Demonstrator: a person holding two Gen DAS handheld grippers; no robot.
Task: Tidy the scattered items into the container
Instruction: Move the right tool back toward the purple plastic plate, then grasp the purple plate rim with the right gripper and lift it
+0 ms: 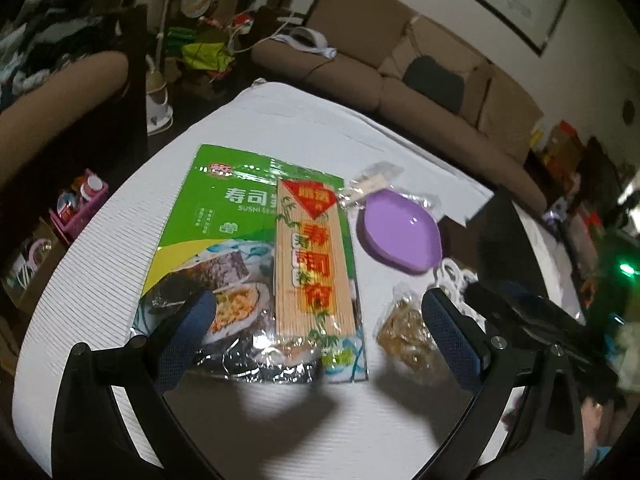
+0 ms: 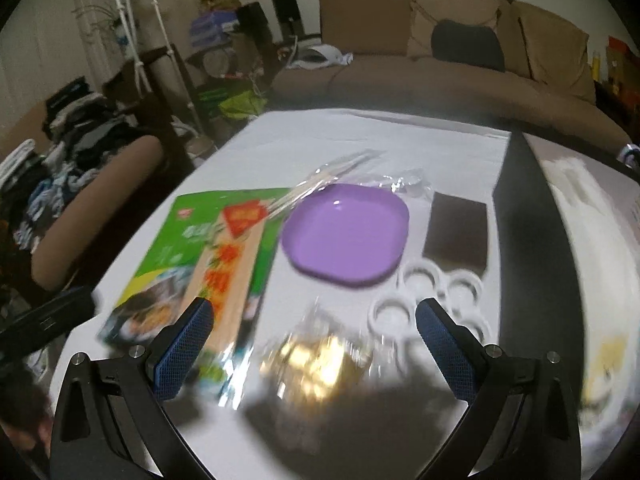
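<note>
On the white ribbed table cover [image 1: 280,128], the items lie in a loose row. Far left is a flat green sushi-seaweed packet [image 1: 208,220] [image 2: 168,240], with a bamboo rolling mat in a printed clear sleeve [image 1: 314,264] [image 2: 228,272] lying lengthwise on its right half. Right of the mat sits a purple plastic dish with rounded corners [image 1: 400,236] [image 2: 344,236]; a clear-wrapped pair of pale sticks [image 1: 368,186] [image 2: 320,180] touches its far-left edge. Nearer, a clear bag of golden-brown snack [image 1: 408,336] [image 2: 320,360] lies just right of the packet, blurred in the right wrist view. Right of it is a white plastic ring mould [image 2: 424,292], and beyond that a dark brown rectangular block [image 2: 456,232]. At the far right stands a large white container with a dark inner wall [image 2: 568,248].

The left gripper [image 1: 316,344] hangs above the near end of the packet and mat, jaws wide, holding nothing. The right gripper [image 2: 314,350] hangs above the snack bag, jaws likewise wide and empty.
</note>
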